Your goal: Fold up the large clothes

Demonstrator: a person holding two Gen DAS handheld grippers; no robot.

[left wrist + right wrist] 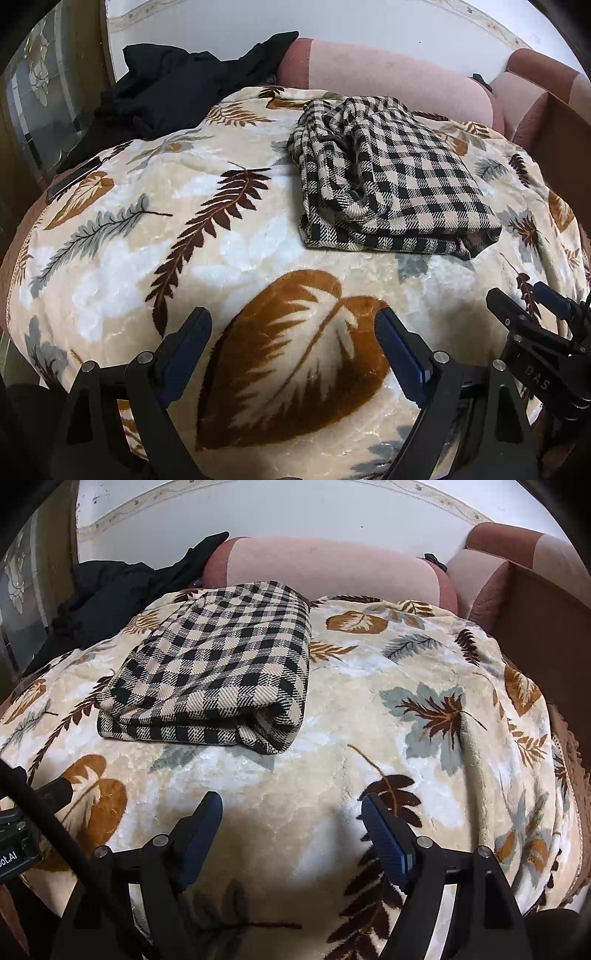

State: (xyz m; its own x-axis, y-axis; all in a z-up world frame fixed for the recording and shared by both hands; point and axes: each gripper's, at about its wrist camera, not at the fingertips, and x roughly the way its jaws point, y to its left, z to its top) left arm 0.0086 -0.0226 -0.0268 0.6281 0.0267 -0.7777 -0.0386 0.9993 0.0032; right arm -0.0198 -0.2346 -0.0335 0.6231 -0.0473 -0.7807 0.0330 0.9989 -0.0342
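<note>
Lying folded on the leaf-patterned blanket (229,258) is the checked garment (388,184), well ahead of the left gripper (293,325) and right gripper (291,808), both wide apart, holding nothing.

left gripper (293,328) jaws spread wide, nothing between; right gripper (291,812) likewise wide, nothing held; both side by side, level

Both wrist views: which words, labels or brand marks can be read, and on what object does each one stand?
"DAS": white letters on the black body of the right gripper, seen in the left wrist view.
"ot.AI": end of a label cut off by the frame edge, on the left gripper body, right wrist view.
No other text is visible.
</note>
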